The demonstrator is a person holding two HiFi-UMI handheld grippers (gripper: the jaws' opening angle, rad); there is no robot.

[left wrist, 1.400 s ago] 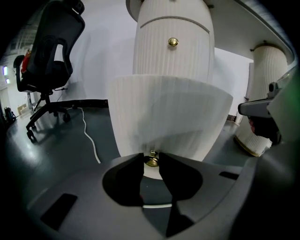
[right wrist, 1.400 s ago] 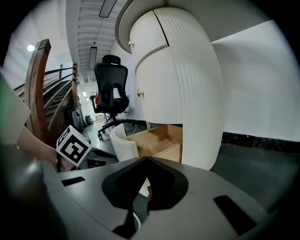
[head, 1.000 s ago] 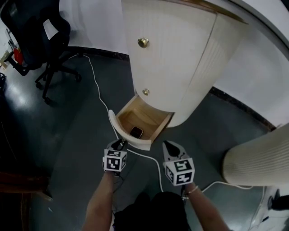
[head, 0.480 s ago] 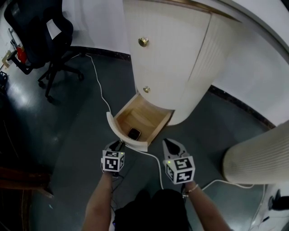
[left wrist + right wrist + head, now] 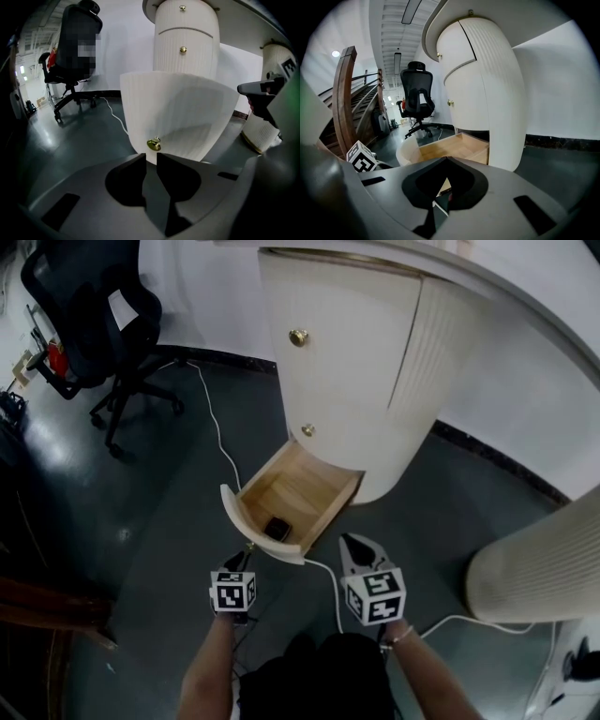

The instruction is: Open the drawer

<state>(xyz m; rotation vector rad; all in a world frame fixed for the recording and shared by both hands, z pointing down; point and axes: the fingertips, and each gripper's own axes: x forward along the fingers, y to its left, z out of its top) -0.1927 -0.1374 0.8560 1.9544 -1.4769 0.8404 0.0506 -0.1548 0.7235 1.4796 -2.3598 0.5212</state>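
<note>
The bottom drawer [image 5: 298,491] of the cream cabinet [image 5: 366,371] stands pulled out, its wooden inside showing and a small dark object [image 5: 276,528] lying in it. Its curved ribbed front [image 5: 183,112] carries a brass knob [image 5: 153,144]. My left gripper [image 5: 151,155] sits just short of that knob. Its jaws have just been closing and a narrow gap remains, with nothing between them. In the head view the left gripper [image 5: 240,563] is a little back from the drawer front. My right gripper [image 5: 350,542] hovers beside the drawer's right corner, shut and empty [image 5: 443,160].
A black office chair [image 5: 94,315] stands at the far left. A white cable [image 5: 217,432] runs over the dark floor past the drawer and under my arms. A ribbed cream column [image 5: 534,568] stands to the right. Two more brass knobs [image 5: 298,337] sit higher on the cabinet.
The drawer has slid further out of the cabinet. My left gripper has drawn back toward me and now sits off the knob. The right gripper has stayed put.
</note>
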